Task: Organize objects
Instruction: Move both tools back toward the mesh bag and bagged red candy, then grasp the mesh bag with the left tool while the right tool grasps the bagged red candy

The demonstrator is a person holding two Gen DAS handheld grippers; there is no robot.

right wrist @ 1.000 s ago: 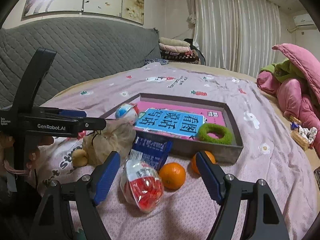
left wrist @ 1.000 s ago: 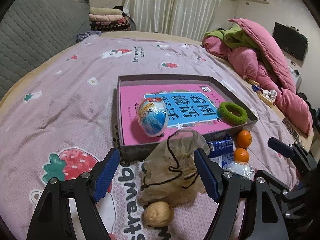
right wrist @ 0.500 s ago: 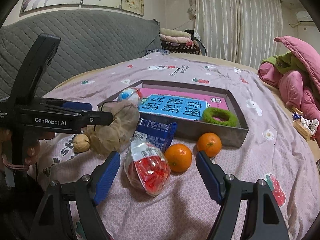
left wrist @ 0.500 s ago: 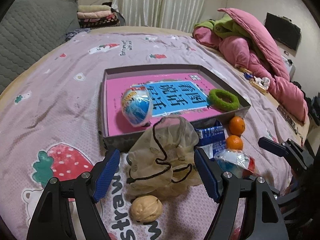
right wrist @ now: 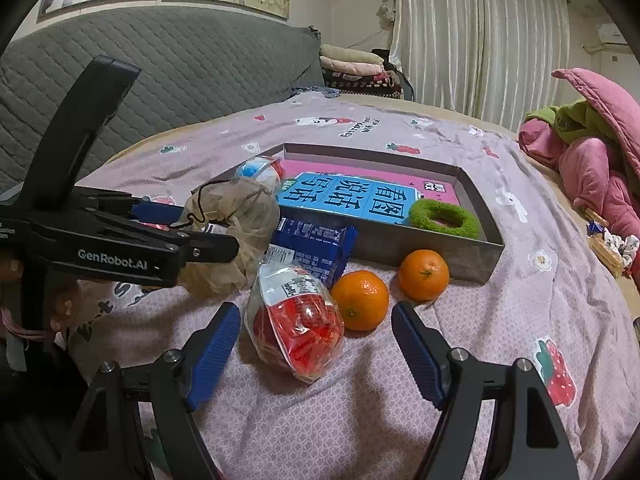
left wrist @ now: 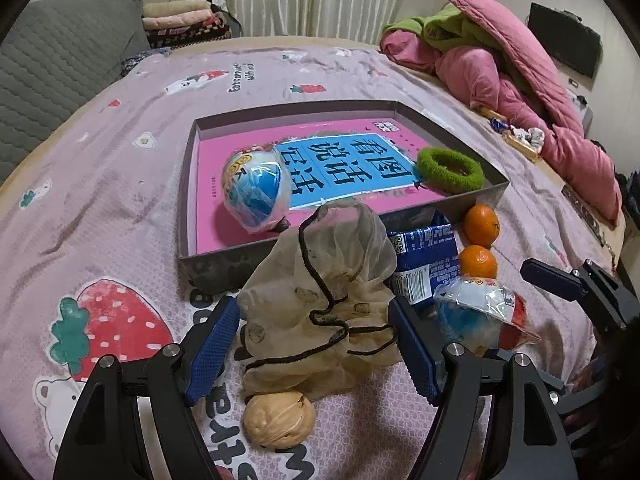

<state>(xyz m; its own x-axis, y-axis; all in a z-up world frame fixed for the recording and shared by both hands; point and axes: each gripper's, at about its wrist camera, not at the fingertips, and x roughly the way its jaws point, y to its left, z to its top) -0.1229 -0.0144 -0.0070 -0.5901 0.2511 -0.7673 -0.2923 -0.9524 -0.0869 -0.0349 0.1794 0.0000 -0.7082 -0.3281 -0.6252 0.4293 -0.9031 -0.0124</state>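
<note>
A grey tray (left wrist: 492, 190) on the bed holds a pink book (left wrist: 340, 160), a blue wrapped egg (left wrist: 256, 194) and a green ring (left wrist: 450, 168). In front of it lie a beige mesh pouch (left wrist: 324, 304), a walnut (left wrist: 279, 420), a blue packet (left wrist: 424, 256), two oranges (left wrist: 482, 220) (left wrist: 478, 262) and a red wrapped egg (right wrist: 298, 320). My left gripper (left wrist: 314, 344) is open with the pouch between its fingers. My right gripper (right wrist: 316, 350) is open around the red egg.
The bed has a lilac strawberry-print sheet (left wrist: 100, 200). A pink and green quilt pile (left wrist: 500, 60) lies at the far right. A grey quilted headboard (right wrist: 180, 72) stands at the left. Folded blankets (right wrist: 356, 68) sit at the far end.
Both grippers have moved forward and down: the left now straddles the pouch, the right has closed in on the red egg. Both stay open.
</note>
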